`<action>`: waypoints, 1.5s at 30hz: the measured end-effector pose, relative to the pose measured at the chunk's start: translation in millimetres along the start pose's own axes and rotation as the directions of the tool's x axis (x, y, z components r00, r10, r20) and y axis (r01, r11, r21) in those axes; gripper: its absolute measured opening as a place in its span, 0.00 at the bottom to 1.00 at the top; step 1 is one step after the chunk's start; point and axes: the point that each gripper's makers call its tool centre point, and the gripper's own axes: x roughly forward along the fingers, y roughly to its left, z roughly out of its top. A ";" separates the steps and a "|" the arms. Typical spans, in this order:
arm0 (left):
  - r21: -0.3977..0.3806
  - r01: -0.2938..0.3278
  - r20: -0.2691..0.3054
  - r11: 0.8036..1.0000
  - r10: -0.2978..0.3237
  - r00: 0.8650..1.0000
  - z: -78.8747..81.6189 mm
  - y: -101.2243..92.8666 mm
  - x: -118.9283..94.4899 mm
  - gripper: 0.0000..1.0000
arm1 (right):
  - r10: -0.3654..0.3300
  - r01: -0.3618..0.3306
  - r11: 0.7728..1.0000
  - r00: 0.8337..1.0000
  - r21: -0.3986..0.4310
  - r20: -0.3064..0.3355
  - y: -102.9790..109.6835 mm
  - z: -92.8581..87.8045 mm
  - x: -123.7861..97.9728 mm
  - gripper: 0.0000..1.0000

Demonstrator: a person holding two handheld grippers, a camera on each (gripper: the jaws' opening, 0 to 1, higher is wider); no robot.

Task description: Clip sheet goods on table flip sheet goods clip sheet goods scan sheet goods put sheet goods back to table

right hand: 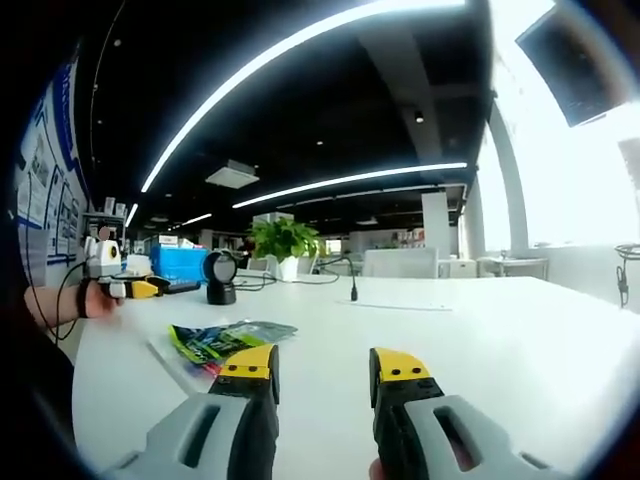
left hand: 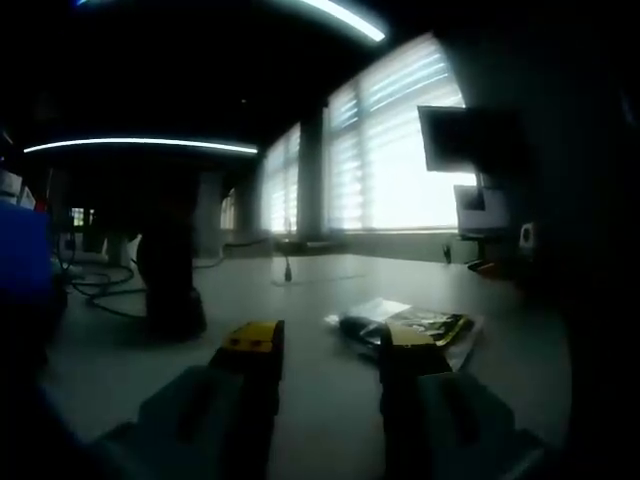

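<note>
In the left gripper view the packet [left hand: 410,332] lies flat on the white counter [left hand: 300,300], just ahead of the left gripper [left hand: 330,350] and partly behind its right jaw tip. The left gripper stands wide with nothing between its jaws. A dark stand [left hand: 170,270] rises on the counter to the left, with cables [left hand: 100,290] trailing beside it and a blue box [left hand: 22,250] at the left edge. A thin upright rod [left hand: 288,262] stands farther back, before bright blinds [left hand: 400,150]. A monitor [left hand: 460,138] hangs at the upper right.

In the right gripper view the right gripper [right hand: 323,372] is also wide and bare. The green packet [right hand: 222,340] lies on the counter [right hand: 480,330] to the left, just beyond the left jaw tip, apart from it. Beyond it stands a black scanner [right hand: 219,276]; a blue bin [right hand: 180,262] and a potted plant [right hand: 285,245] sit farther back. A hand [right hand: 85,298] at the left edge holds the other gripper, whose yellow tips point toward the scanner.
</note>
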 end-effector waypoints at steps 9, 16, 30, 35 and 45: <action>0.013 -0.014 0.000 1.000 0.014 1.000 -0.1 3.3 0.5 0.36 | 0.008 -0.008 1.000 1.000 -0.004 0.006 1.9 1.1 0.3 0.32; 0.024 0.008 -0.009 1.000 -0.008 1.000 -2.2 -1.6 1.5 0.34 | 0.004 -0.004 1.000 1.000 -0.004 0.005 1.7 0.7 0.2 0.31; 0.023 0.015 -0.010 1.000 -0.015 1.000 -3.5 -2.2 1.9 0.33 | 0.052 -0.053 0.998 0.999 -0.041 -0.014 17.1 -2.1 2.3 0.36; 0.017 0.008 -0.003 1.000 -0.008 1.000 -1.8 -0.8 0.9 0.33 | 0.017 -0.017 0.999 1.000 -0.050 0.003 11.0 1.6 0.6 0.37; 0.036 -0.015 -0.006 0.999 0.015 1.000 0.2 1.2 -0.4 0.48 | 0.009 -0.008 0.999 1.000 -0.044 0.016 13.7 4.0 1.2 0.37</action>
